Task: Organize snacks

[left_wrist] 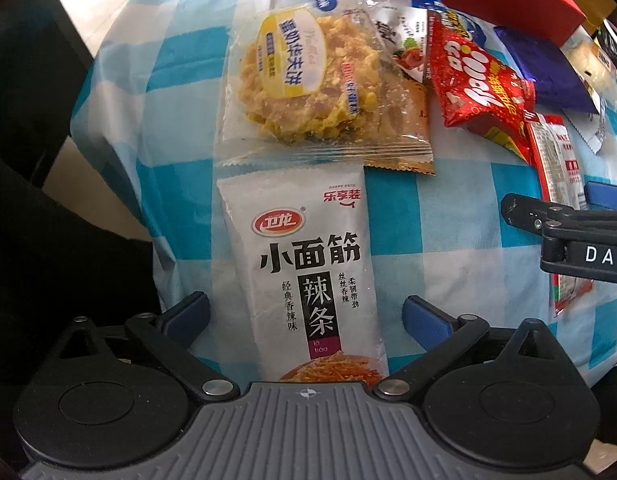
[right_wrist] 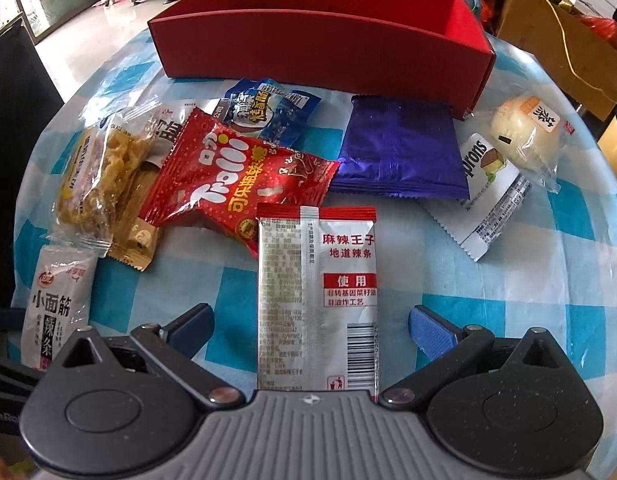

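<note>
My left gripper (left_wrist: pixel 306 312) is open, its blue pads standing either side of a white spicy-strip packet (left_wrist: pixel 304 272) that lies flat on the checked cloth, without touching it. Beyond it lies a clear packet of yellow waffle cake (left_wrist: pixel 308 80). My right gripper (right_wrist: pixel 310 320) is open too, straddling a silver and red spicy-strip packet (right_wrist: pixel 318 292) with gaps on both sides. A red gummy bag (right_wrist: pixel 236 176), a purple packet (right_wrist: pixel 400 152) and a blue packet (right_wrist: pixel 268 108) lie ahead. The red open box (right_wrist: pixel 320 44) stands at the back of the table.
A white wafer packet (right_wrist: pixel 492 196) and a wrapped pale bun (right_wrist: pixel 524 132) lie at the right. The right gripper's arm (left_wrist: pixel 568 236) shows at the right edge of the left wrist view. The table edge drops off at the left; cardboard boxes (right_wrist: pixel 560 40) stand behind.
</note>
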A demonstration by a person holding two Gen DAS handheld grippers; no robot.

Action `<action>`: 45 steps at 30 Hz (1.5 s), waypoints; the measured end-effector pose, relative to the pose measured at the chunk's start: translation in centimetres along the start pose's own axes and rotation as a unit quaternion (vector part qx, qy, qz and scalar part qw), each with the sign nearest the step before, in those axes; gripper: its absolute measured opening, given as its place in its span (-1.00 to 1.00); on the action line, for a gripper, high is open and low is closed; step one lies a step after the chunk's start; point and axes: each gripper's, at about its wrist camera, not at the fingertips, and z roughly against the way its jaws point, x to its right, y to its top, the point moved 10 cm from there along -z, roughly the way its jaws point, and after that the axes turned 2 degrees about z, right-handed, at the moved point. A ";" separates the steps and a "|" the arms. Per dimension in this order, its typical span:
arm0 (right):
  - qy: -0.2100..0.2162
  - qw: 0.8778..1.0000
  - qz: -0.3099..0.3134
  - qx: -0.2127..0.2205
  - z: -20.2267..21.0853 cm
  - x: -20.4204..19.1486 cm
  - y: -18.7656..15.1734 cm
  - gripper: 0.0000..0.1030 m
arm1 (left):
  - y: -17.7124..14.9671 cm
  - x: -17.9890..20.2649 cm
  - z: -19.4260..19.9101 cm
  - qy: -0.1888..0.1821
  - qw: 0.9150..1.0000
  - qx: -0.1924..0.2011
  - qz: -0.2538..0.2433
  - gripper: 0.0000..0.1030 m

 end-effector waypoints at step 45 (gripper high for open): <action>0.003 1.000 -0.015 0.012 3.3 1.7 -2.6 -0.11 | 2.1 6.4 0.3 -0.006 0.993 0.047 -0.108 0.58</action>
